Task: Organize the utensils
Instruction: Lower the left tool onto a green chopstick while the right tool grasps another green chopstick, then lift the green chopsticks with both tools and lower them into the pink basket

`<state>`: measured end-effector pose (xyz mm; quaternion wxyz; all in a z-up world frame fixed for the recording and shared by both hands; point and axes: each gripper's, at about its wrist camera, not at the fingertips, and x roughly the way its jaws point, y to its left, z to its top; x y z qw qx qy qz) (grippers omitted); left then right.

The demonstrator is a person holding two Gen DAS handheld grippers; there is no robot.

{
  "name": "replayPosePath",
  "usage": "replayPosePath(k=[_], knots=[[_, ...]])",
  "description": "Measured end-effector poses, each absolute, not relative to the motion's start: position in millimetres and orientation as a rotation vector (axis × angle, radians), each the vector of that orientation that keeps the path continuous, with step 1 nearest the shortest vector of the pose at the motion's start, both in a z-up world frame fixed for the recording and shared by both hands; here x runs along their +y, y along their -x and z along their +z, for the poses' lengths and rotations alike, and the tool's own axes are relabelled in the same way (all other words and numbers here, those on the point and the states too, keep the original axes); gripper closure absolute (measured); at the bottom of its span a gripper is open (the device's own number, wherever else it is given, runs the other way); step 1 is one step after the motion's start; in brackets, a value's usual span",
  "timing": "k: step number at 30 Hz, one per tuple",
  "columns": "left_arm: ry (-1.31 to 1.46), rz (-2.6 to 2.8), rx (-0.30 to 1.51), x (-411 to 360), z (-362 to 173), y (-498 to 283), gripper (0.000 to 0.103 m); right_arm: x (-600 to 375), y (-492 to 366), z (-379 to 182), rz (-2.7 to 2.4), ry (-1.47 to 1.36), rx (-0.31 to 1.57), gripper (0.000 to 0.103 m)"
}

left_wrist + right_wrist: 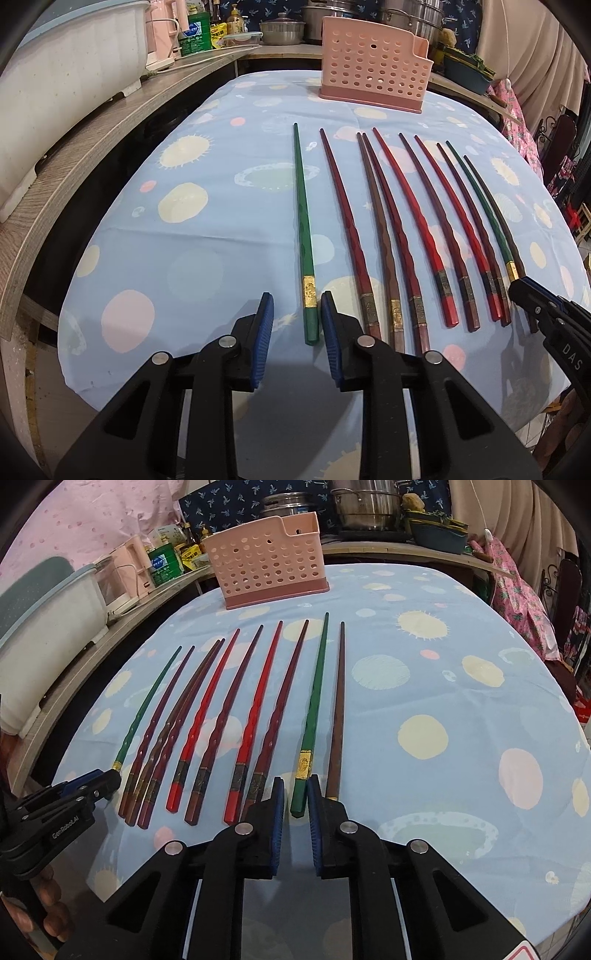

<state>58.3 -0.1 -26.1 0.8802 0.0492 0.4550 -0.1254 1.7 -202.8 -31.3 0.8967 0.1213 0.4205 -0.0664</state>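
Ok, right gripper (295, 801) is clenched on the thick butt end of the second green chopstick (314, 701); the blue pads sit tight on both sides just below its gold band. That stick is second from the right end of the row, and its length lies flat on the desk (443, 664).

Left gripper (297, 317) is released. Its pads straddle the butt of the first green chopstick (302, 206) at the left end of the row, with a visible gap on the left pad's side. Same build: green, tapered, gold band near the butt.

The eight others lie between and beside them, roughly parallel with tips pointing away, fanned slightly. Colours are bright red, dark red and brown, with dimpled grips and dark or gold bands. The two brown/dark-red ones (373, 206) touch near the tips. A dark brown chopstick (338, 709) is outermost on the right.

The desk has a light blue cloth printed with planets. A pink perforated holder (266, 565) stands upright at the far edge, well apart from the row.
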Motion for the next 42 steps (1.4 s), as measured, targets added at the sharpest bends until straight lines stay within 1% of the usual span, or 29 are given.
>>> replayPosePath(k=[1,2,3,4,9,14,19,26,34,42], knots=[[-0.1,-0.265,0.948,0.2,-26.0,-58.3,0.082,-202.9,-1.5,-31.2,-0.139,-0.25,0.872,0.094],[-0.098,-0.27,0.949,0.6,-25.9,-58.5,0.09,-203.1,-1.7,-31.1,-0.139,-0.249,0.872,0.094],[-0.093,-0.282,0.953,0.6,-25.6,-58.8,0.094,-203.2,-1.6,-31.1,-0.14,-0.251,0.873,0.094],[-0.088,-0.291,0.956,0.7,-25.5,-59.3,0.096,-203.6,-1.7,-30.7,-0.141,-0.254,0.874,0.095],[-0.067,-0.314,0.971,2.2,-20.6,-60.1,0.096,-207.8,1.8,-15.9,-0.153,-0.256,0.856,0.096],[-0.04,-0.312,0.962,7.6,2.7,-62.5,0.096,-218.4,3.6,22.7,-0.163,-0.264,0.793,0.096],[-0.005,-0.296,0.9,14.9,48.8,-78.1,0.096,-233.0,-8.4,68.6,-0.177,-0.264,0.712,0.096],[0.035,-0.28,0.781,14.2,121.7,-123.4,0.096,-257.5,-42.7,132.9,-0.188,-0.25,0.583,0.096],[0.071,-0.297,0.683,-3.1,191.1,-181.3,0.096,-283.2,-89.2,187.5,-0.187,-0.257,0.488,0.096],[0.103,-0.329,0.561,-26.0,260.0,-217.1,0.096,-292.8,-133.0,248.3,-0.157,-0.252,0.377,0.096]])
